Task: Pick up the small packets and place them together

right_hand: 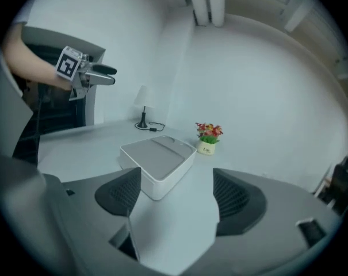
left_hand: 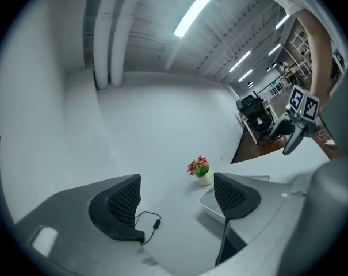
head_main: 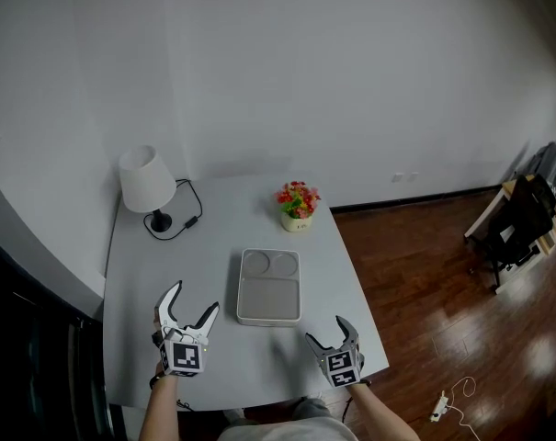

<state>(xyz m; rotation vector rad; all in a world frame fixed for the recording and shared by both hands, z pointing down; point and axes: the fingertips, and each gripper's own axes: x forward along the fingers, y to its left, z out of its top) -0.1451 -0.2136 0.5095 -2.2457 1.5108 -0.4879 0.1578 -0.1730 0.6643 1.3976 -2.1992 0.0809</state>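
Observation:
No small packets show in any view. A white tray (head_main: 268, 318) with two round hollows and one long compartment lies near the middle of the grey table (head_main: 213, 246), and it looks empty. My left gripper (head_main: 193, 299) hovers left of the tray near the table's front edge, jaws open with nothing between them. My right gripper (head_main: 328, 329) hangs to the tray's right front, also open and empty. In the left gripper view the left gripper (left_hand: 176, 203) frames the tray (left_hand: 210, 210) and the right gripper (left_hand: 297, 128). From the right gripper (right_hand: 176, 197), the tray (right_hand: 159, 165) is just ahead.
A white lamp (head_main: 147, 182) with a black cord (head_main: 187, 219) stands at the back left. A small pot of flowers (head_main: 297, 205) sits behind the tray. Wooden floor (head_main: 415, 274) lies right of the table, with dark furniture (head_main: 521, 219) beyond.

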